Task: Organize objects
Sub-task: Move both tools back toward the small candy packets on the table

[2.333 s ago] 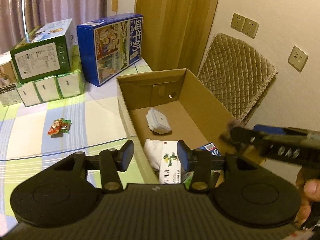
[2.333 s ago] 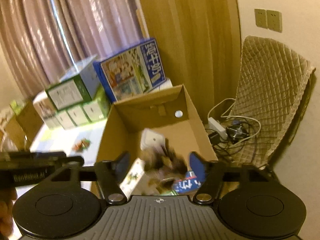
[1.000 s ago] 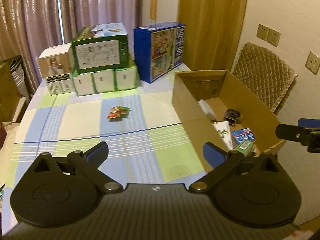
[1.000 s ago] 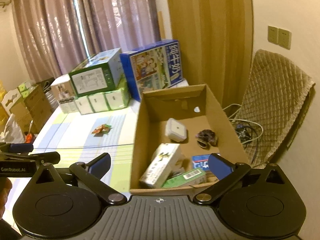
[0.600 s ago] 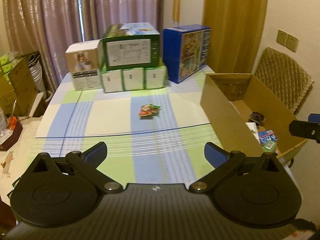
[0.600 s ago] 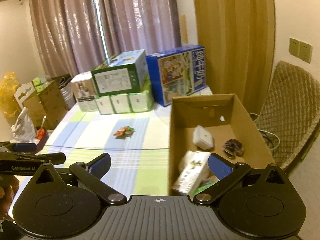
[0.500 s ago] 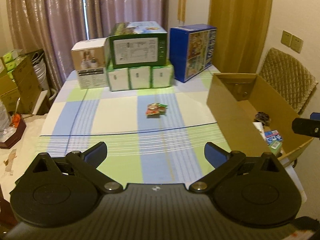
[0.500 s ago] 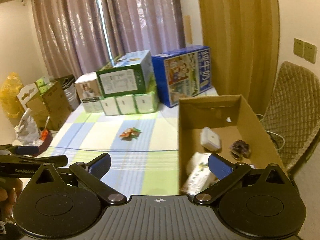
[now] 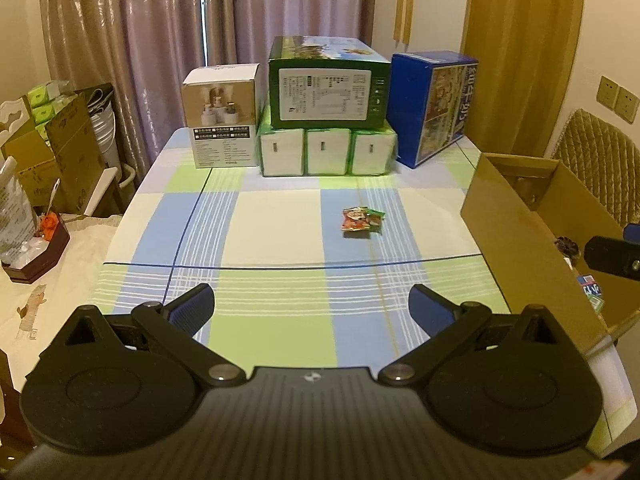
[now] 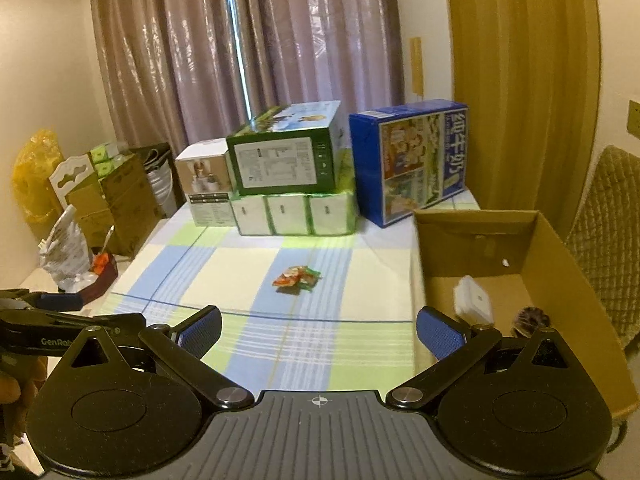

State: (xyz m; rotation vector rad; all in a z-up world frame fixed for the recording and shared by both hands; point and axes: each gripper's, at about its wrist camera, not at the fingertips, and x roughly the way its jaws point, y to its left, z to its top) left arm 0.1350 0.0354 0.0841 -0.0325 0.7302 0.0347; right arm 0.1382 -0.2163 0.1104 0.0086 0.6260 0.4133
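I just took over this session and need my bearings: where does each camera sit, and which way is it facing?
Left wrist: on the left tongs, open, facing the stacked boxes across the checked table; the right tongs' tip pokes in.
Right wrist: on the right tongs, open, same heading, nearer the cardboard box; the left tongs and a hand show.
Shared: snack packet, boxes, cardboard box.
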